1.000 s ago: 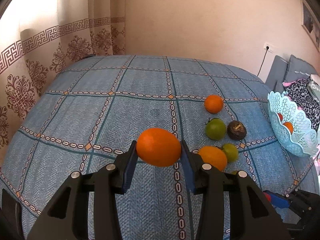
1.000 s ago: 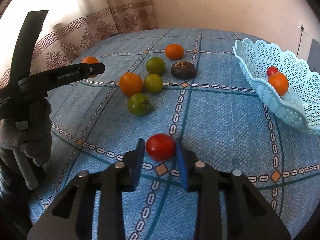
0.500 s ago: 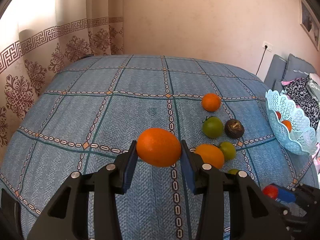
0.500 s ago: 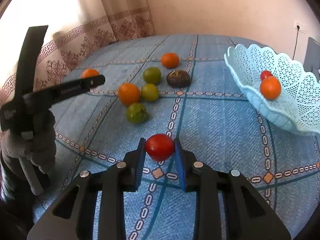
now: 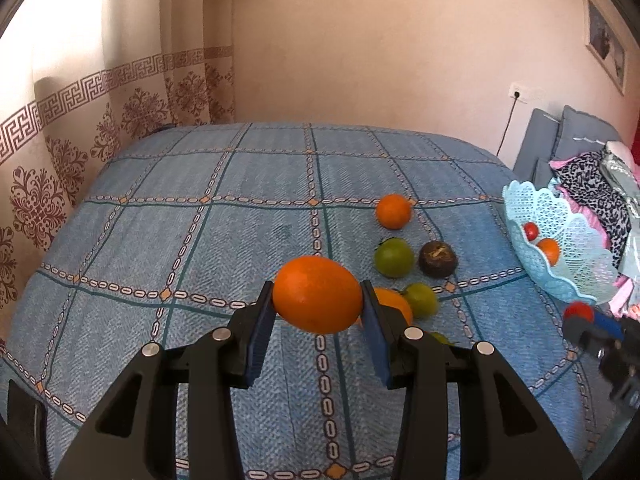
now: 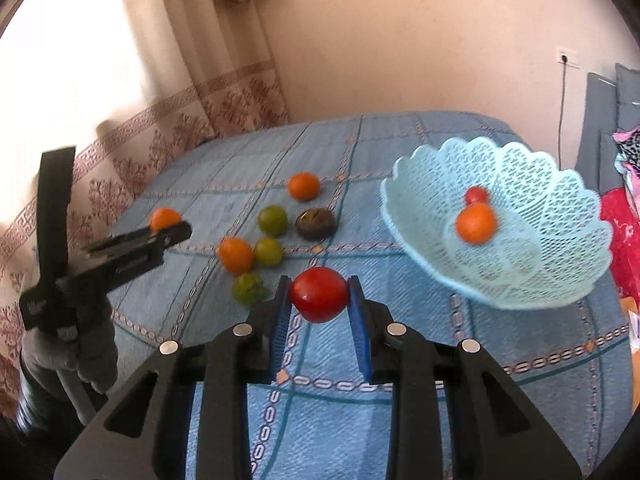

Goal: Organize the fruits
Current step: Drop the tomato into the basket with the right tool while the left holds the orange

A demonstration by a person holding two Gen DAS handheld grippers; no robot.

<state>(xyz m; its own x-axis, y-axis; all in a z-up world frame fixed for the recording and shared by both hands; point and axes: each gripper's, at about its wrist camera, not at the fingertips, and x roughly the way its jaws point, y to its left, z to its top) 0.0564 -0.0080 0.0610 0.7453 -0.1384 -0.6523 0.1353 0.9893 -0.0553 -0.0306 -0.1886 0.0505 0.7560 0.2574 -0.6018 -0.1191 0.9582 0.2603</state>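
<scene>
Risen since earlier frame: my right tongs point(image 6: 319, 295), gripping red tomato point(image 6: 319, 294), nearer basket point(image 6: 568, 256). Left tongs point(image 5: 318, 296) clamp orange point(image 5: 318, 294) above bed point(image 5: 200, 248). Two fruits binned; six loose.

Patterned curtain point(image 5: 80, 128) — wall socket point(image 6: 567, 57)

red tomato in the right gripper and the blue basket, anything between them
Nothing: in the right wrist view only bare blue checked cloth shows between the red tomato held in the right gripper and the basket.
</scene>
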